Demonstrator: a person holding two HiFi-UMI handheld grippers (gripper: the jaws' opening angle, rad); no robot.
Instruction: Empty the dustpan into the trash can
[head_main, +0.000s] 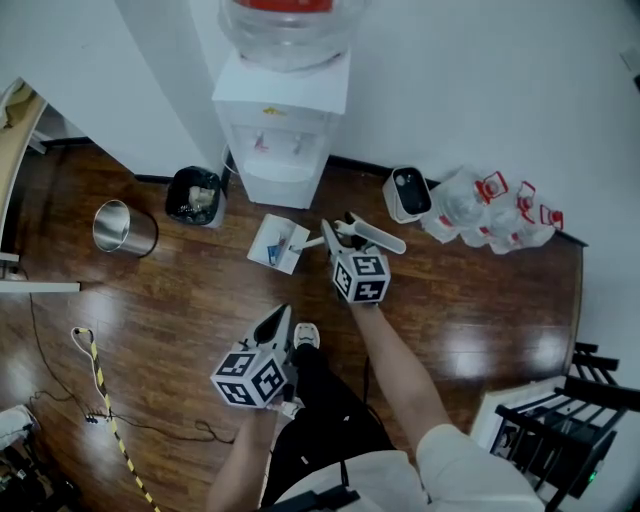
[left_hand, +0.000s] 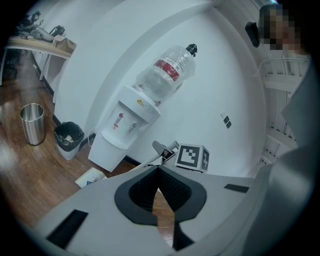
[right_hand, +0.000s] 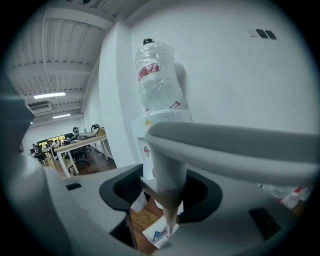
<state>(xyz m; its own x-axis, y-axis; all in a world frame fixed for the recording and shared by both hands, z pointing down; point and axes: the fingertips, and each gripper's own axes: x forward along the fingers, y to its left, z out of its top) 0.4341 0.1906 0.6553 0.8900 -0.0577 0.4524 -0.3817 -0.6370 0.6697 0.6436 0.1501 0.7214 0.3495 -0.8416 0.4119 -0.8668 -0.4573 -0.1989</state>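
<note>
Gripping dustpan (head_main: 279, 243), right hand-held gripper (head_main: 341, 234); paper (head_main: 276, 250) inside; left hand-held gripper (head_main: 281, 319) clenched empty; trash can (head_main: 194, 196) holds litter.

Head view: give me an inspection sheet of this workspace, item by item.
Surface: glossy brown wooden floor.
Job's things: white long-handled dustpan, not yet at the black lined trash can to its left.
Clutter: steel bin; clear empty water jugs.
Grippers: right gripper shut on the dustpan handle; left gripper shut, empty.
Cables: yellow-black cable on the floor.
Surroundings: white water dispenser; white wall.
</note>
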